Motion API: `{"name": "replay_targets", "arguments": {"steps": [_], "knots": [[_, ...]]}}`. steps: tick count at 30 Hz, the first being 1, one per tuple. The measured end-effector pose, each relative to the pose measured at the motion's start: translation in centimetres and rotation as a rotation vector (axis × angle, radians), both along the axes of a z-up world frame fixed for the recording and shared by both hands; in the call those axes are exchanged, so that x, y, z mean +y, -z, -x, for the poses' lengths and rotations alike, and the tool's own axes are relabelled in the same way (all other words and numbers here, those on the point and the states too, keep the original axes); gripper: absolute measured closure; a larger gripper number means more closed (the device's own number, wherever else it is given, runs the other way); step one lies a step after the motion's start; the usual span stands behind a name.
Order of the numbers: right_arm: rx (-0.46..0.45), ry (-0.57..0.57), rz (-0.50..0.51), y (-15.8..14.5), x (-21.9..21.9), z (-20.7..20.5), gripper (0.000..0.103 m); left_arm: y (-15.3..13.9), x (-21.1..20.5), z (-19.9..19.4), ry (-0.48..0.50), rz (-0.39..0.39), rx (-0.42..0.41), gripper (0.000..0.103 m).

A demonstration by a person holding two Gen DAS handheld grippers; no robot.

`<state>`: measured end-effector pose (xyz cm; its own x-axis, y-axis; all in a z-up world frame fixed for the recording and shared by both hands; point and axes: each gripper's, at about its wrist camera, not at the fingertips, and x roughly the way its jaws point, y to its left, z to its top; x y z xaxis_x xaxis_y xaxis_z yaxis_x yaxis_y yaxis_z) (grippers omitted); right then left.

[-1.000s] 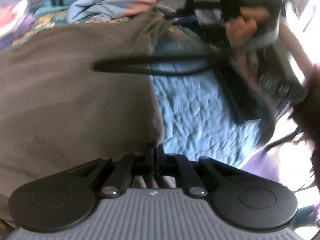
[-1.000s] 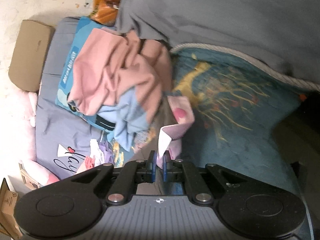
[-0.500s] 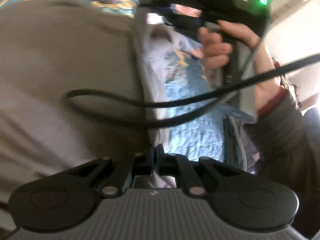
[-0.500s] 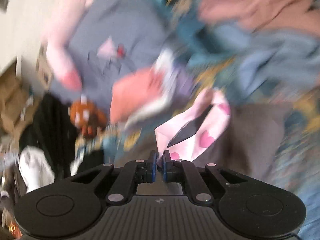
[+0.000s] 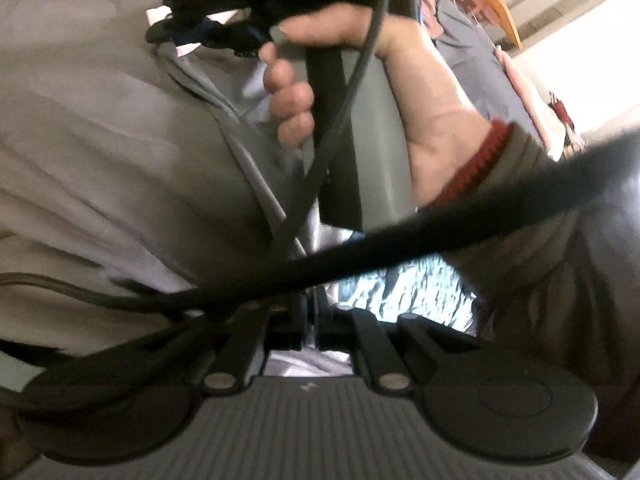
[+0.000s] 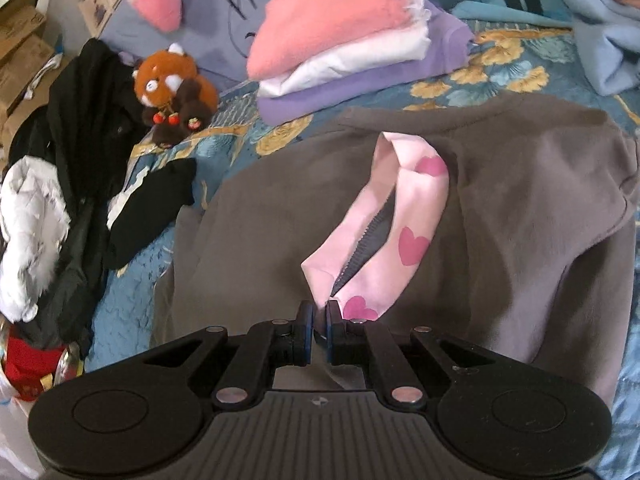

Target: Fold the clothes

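Note:
A grey-brown garment lies spread on the bed. Its pink heart-printed inner fabric, with a dark zipper, is folded out on top of it. My right gripper is shut on the near end of that pink fabric. In the left wrist view the same garment fills the left side. My left gripper is shut, with the garment's pale edge under its fingertips. A person's hand with a red cuff grips the other tool's handle just ahead, and black cables cross the view.
A folded stack of pink, white and purple clothes sits at the back. A red panda plush and black clothes lie to the left, a light blue garment at the back right. The blue floral bedspread lies underneath.
The right gripper swung across the bed and rolled, carrying the pink fabric over the brown garment. The left gripper shifted sideways, and the hand with the other tool now looms close ahead.

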<state>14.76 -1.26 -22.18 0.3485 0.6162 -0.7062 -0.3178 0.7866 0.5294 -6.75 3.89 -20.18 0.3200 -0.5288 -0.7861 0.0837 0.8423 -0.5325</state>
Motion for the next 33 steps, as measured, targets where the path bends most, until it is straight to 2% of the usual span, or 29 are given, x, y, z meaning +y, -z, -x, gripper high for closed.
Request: {"name": "replay_targets", "arguments": {"steps": [4, 7, 9, 11, 13, 15, 17, 20, 25, 27, 29, 31, 33], "knots": [[0.019, -0.112, -0.038, -0.7, 1.2, 0.6, 0.095, -0.6, -0.9, 0.4, 0.035, -0.031, -0.021, 0.100], [0.057, -0.233, -0.002, -0.2, 3.1, 1.0, 0.092, -0.7, -1.9, 0.5, 0.066, -0.060, -0.019, 0.100], [0.066, -0.248, 0.056, 0.3, 3.8, 1.1, 0.092, -0.6, -2.5, 0.6, 0.085, -0.080, -0.013, 0.100], [0.055, -0.249, 0.059, 0.3, 3.7, 1.3, 0.089, -0.6, -2.9, 0.6, 0.094, -0.092, -0.013, 0.100], [0.021, -0.233, 0.026, -0.7, 2.8, 1.5, 0.071, -0.7, -3.1, 0.5, 0.099, -0.092, -0.015, 0.100], [-0.035, -0.215, 0.008, -2.4, 1.1, 1.6, 0.064, -0.7, -3.3, 0.5, 0.105, -0.096, -0.013, 0.100], [-0.099, -0.188, 0.010, -4.3, -0.9, 1.4, 0.064, -0.7, -3.5, 0.4, 0.112, -0.097, -0.011, 0.100], [-0.150, -0.088, 0.108, -6.4, -5.1, -0.3, 0.064, -0.7, -3.6, 0.3, 0.120, -0.089, -0.007, 0.100], [-0.070, 0.128, 0.182, -6.8, -11.9, -5.3, 0.064, -0.5, -2.3, -0.5, 0.128, -0.067, 0.010, 0.100], [-0.043, 0.153, 0.235, -6.2, -12.8, -6.9, 0.064, -0.3, -1.3, -0.6, 0.130, -0.059, 0.016, 0.100], [-0.069, 0.091, 0.276, -6.0, -12.2, -7.5, 0.064, 0.1, -1.1, -0.3, 0.130, -0.053, 0.019, 0.100], [-0.151, -0.023, 0.345, -6.4, -10.9, -7.2, 0.064, 0.3, -1.4, -0.6, 0.130, -0.051, 0.020, 0.100], [-0.279, -0.204, 0.450, -6.7, -9.1, -6.8, 0.064, 1.0, -1.5, -0.1, 0.134, -0.052, 0.020, 0.100]]}}
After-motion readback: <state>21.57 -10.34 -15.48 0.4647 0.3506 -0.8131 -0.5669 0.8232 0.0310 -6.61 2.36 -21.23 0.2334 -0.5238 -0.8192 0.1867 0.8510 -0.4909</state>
